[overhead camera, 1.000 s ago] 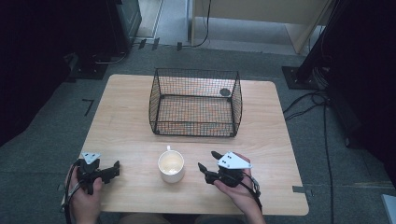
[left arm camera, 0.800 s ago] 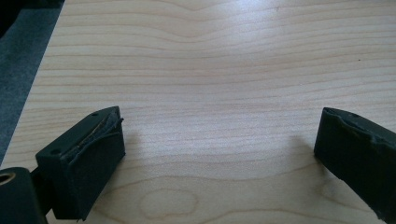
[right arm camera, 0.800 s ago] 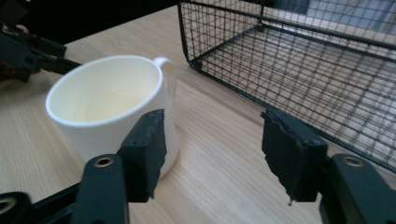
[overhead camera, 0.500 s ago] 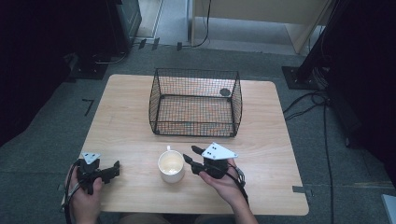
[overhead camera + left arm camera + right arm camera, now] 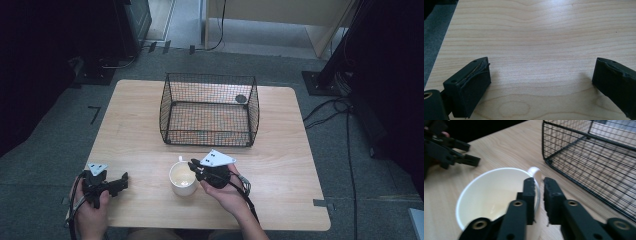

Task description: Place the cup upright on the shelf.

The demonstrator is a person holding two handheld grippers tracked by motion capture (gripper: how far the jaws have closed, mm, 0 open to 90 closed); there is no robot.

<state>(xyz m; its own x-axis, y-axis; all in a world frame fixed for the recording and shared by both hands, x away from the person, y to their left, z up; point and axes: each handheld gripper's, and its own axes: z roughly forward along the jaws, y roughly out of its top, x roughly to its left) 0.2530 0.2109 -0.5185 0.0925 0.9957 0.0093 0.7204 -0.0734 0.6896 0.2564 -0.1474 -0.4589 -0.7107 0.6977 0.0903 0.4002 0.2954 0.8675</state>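
Observation:
A cream mug (image 5: 183,178) stands upright near the front middle of the wooden table (image 5: 135,135), its handle pointing toward the basket. My right gripper (image 5: 194,167) reaches it from the right. In the right gripper view the mug (image 5: 494,187) has one jaw inside its rim and one outside, so the right gripper (image 5: 539,182) is shut on the rim beside the handle. My left gripper (image 5: 120,182) rests at the front left corner, open wide. In the left gripper view the left gripper (image 5: 541,70) has bare wood between its jaws.
A black wire basket (image 5: 210,135) stands behind the mug at mid-table, with a small dark round thing (image 5: 241,99) in its far right corner. In the right gripper view the basket (image 5: 586,157) lies close on the right, and the left gripper (image 5: 471,152) sits beyond the mug.
My right gripper moved left from the table's front right to the mug, and its jaws now straddle the rim. The left gripper stayed put.

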